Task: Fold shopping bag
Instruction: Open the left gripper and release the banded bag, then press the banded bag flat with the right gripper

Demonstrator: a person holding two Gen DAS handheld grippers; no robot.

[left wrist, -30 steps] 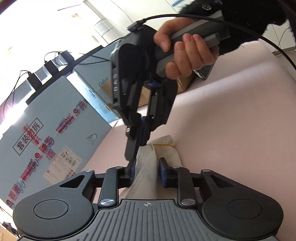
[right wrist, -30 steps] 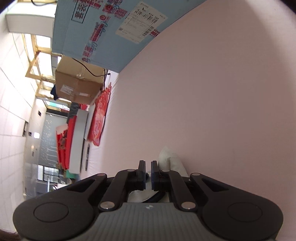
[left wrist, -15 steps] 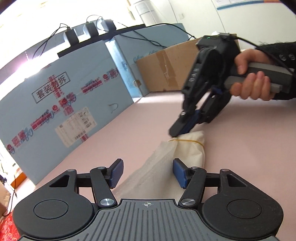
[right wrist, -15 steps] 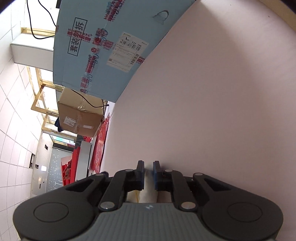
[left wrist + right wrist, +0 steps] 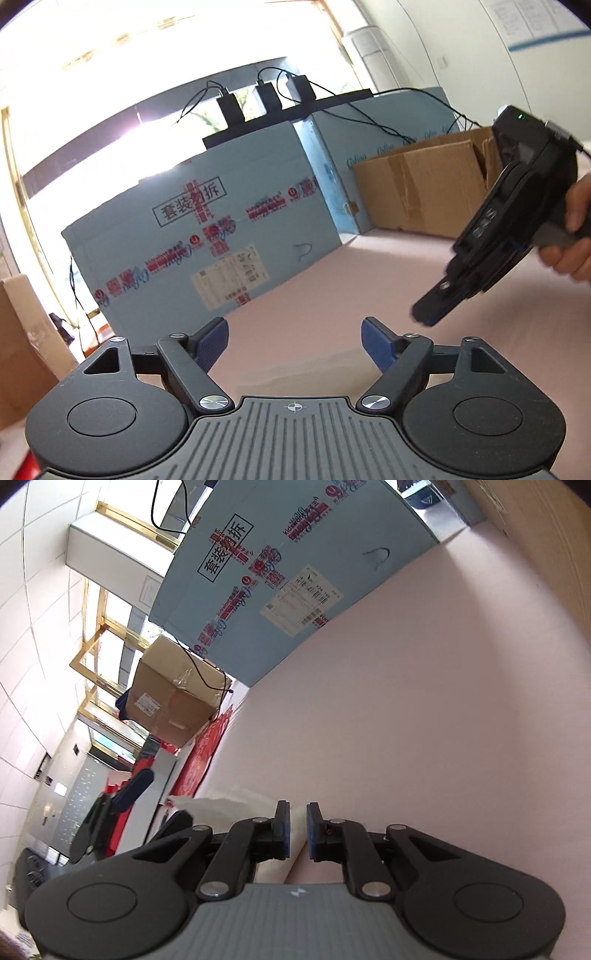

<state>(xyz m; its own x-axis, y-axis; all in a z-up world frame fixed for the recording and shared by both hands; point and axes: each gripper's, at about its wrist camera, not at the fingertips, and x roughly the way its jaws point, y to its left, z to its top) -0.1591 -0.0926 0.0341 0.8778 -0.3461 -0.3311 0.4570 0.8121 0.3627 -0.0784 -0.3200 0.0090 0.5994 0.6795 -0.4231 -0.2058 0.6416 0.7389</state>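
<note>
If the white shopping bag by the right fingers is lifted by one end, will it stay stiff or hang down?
The shopping bag looks like thin, soft white material with rounded folds, so it would probably sag and partly unfold. It lies low on the pink table, so it seems light and may slide when pushed.
</note>
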